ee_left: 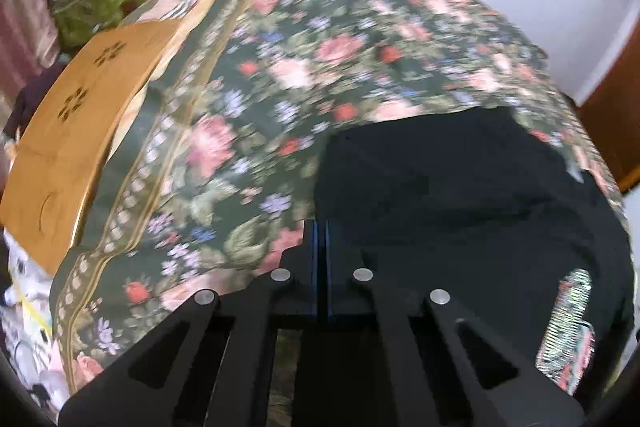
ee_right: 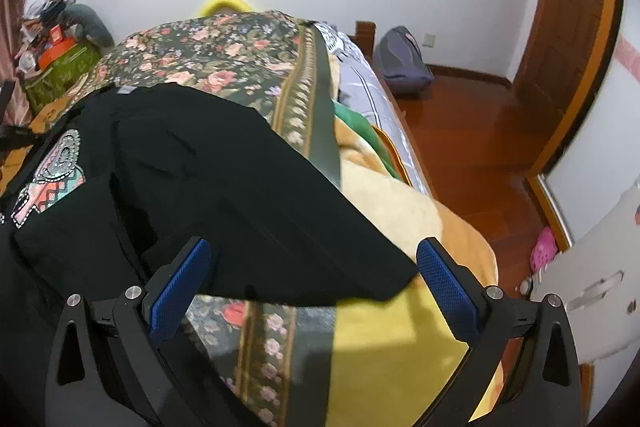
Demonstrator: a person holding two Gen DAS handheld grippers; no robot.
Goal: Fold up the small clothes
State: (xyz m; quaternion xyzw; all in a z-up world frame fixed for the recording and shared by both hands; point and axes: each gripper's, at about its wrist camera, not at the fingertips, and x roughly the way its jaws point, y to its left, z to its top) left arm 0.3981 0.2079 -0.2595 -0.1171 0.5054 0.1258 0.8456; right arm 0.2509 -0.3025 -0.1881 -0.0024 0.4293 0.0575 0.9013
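A small black garment [ee_left: 460, 195] with a patterned patch [ee_left: 568, 323] lies on a floral bedspread [ee_left: 280, 75]. In the left wrist view my left gripper [ee_left: 321, 227] has its jaws pressed together at the garment's left edge; whether cloth is pinched between them I cannot tell. In the right wrist view the black garment [ee_right: 208, 179] spreads across the bed, its patch [ee_right: 52, 175] at the left. My right gripper [ee_right: 312, 259] is wide open, its blue pads [ee_right: 180, 291] on either side of the garment's near hem, holding nothing.
A wooden board [ee_left: 72, 131] lies left of the bedspread. A yellow blanket [ee_right: 400, 327] hangs at the bed's right edge above a red wood floor [ee_right: 480, 131]. A grey bag [ee_right: 400, 59] sits by the wall, and cluttered boxes [ee_right: 60, 47] stand at the far left.
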